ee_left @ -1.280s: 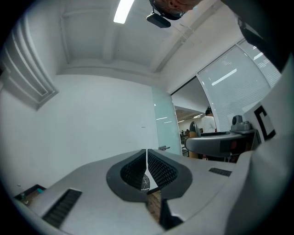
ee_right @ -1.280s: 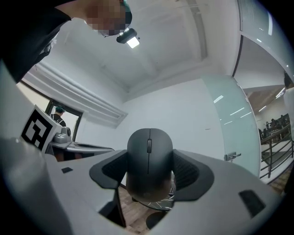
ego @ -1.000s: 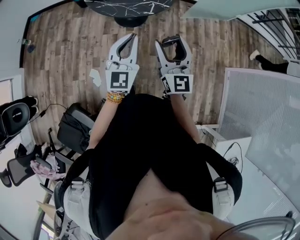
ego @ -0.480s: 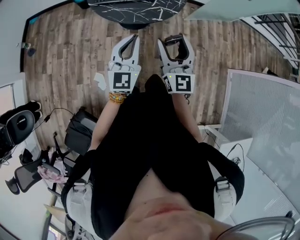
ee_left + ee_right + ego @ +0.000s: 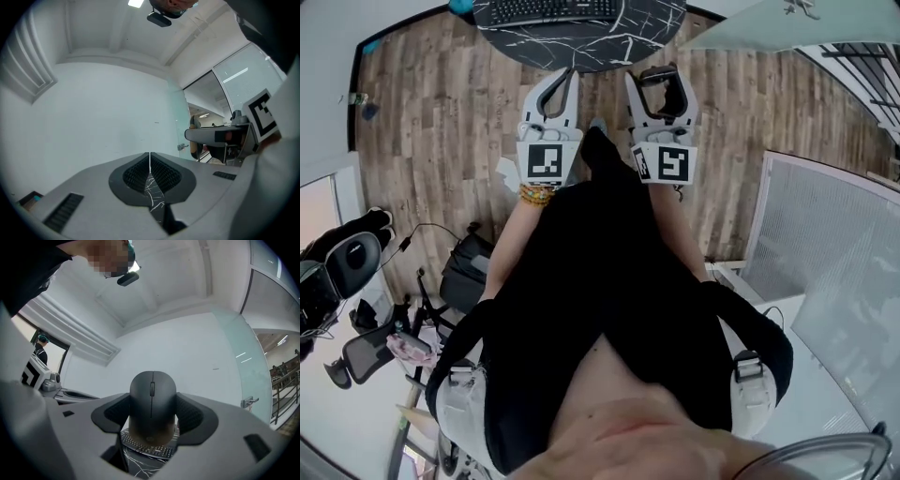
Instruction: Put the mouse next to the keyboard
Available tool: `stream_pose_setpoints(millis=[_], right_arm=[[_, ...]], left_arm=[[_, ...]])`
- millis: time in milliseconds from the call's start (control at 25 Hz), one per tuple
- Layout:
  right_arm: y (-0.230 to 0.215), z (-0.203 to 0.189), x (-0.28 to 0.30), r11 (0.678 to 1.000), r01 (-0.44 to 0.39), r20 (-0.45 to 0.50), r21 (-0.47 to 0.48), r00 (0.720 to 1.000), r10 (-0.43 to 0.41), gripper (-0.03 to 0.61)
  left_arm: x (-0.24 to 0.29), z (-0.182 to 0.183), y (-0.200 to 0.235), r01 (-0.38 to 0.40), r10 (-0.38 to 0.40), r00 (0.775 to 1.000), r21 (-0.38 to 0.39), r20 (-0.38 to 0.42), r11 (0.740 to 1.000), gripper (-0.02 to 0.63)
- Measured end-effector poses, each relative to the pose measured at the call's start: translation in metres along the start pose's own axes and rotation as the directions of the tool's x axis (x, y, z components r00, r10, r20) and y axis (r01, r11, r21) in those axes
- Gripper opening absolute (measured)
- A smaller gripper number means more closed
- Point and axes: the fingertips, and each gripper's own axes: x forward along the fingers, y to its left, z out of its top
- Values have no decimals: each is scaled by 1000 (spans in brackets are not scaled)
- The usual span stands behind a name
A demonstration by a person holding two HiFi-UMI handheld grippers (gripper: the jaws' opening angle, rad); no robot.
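Hovering above the wood floor (image 5: 431,112), the left tool (image 5: 568,75) points toward the counter (image 5: 581,45). Its jaws are pressed together with just a thin slit between them, and nothing is held. Ahead, the keyboard (image 5: 546,9) lies on that dark, white-veined counter. Over to the right, the right tool (image 5: 660,75) is clamped on the black mouse (image 5: 661,97), jaws gripping its two sides, with the scroll wheel facing the tool's own camera. The mouse sits well apart from the keyboard, at about the counter's near edge in the head view. In the right gripper view, the keyboard shows just below the mouse, beyond the jaws.
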Motion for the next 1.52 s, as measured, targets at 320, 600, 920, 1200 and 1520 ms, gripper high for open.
stream_pose_setpoints(millis=[320, 600, 920, 1200, 1520], right_arm=[[-66, 0, 78, 1000, -10, 32, 14, 999, 10, 292], [-120, -11, 130, 999, -24, 50, 36, 998, 22, 292], [-156, -27, 176, 999, 34, 33, 28, 999, -35, 293], [-158, -20, 219, 996, 87, 18, -35, 996, -86, 293], [-163, 16, 256, 976, 165, 77, -141, 985, -156, 292]], left_arm=[[87, 18, 20, -38, 37, 999, 33, 7, 999, 18], [153, 14, 28, -77, 77, 997, 44, 7, 996, 18], [199, 8, 51, -63, 63, 998, 44, 8, 997, 18], [244, 8, 93, -15, 15, 998, 0, 59, 1000, 18], [282, 9, 120, 71, -68, 994, -30, 89, 997, 18]])
